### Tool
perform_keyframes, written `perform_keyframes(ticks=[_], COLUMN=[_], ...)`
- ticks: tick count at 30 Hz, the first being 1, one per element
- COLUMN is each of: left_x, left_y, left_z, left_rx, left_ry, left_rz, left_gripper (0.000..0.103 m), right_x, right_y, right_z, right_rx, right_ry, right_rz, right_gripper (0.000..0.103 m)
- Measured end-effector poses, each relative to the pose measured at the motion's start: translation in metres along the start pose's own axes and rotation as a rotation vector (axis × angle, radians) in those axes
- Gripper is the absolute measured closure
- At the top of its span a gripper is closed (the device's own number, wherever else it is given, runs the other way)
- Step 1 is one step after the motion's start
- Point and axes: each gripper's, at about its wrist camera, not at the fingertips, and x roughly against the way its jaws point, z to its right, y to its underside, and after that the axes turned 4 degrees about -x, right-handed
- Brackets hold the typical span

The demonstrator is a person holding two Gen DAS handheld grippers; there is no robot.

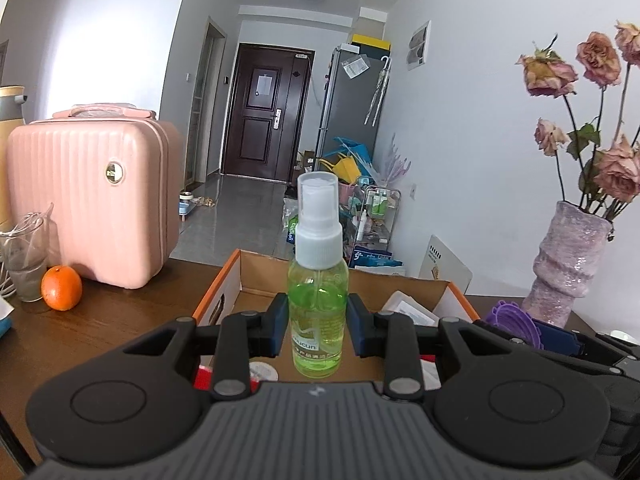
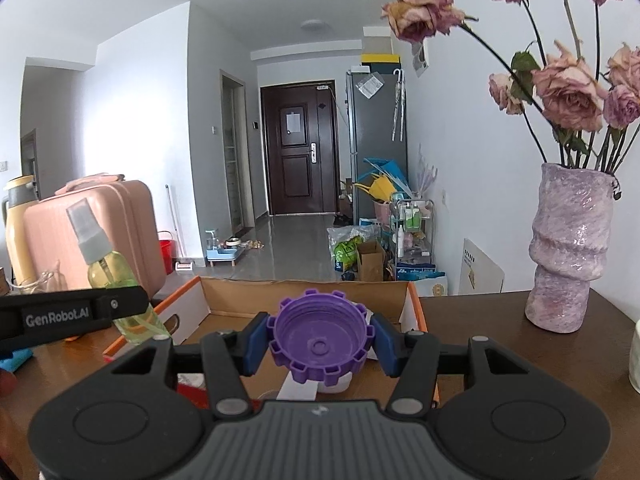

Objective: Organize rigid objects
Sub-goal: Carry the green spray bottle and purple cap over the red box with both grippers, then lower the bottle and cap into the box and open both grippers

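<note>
The left tool point(image 1: 317, 330) pinched a green spray bottle point(image 1: 318, 304) upright at frame centre, above the near edge of an open cardboard box point(image 1: 256, 276). The right tool point(image 2: 320, 344) gripped a purple notched cap point(image 2: 319, 338) over the same box point(image 2: 304, 296). A pink case point(image 1: 92, 196) and an orange point(image 1: 61, 288) stood at left on the worktop point(image 1: 120, 320); a vase point(image 2: 568, 248) stood at right, apart from the box.

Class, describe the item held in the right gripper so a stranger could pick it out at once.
Find the open cardboard box with orange edges on the brown table. Above it, the right gripper clamps a purple cap. Its notched, gear-like rim and hollow inside set it apart from the green spray bottle nearby.
</note>
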Motion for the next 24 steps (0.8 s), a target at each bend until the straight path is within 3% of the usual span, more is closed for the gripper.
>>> perform_keyframes(ticks=[13, 24], left_x=[-0.055, -0.083], left_y=[-0.009, -0.007], left_z=[-0.006, -0.014], left_rx=[-0.018, -0.034], left_ry=[-0.043, -0.059], left_rz=[-0.028, -0.085], left_gripper=[0.071, 0.071], right_x=[-0.058, -0.079], right_y=[-0.009, -0.002], right_z=[0.009, 0.007], right_rx=[-0.007, 0.021], right_ry=[0.036, 0.054], right_rz=[-0.067, -0.128], right_gripper=[0.05, 0.049])
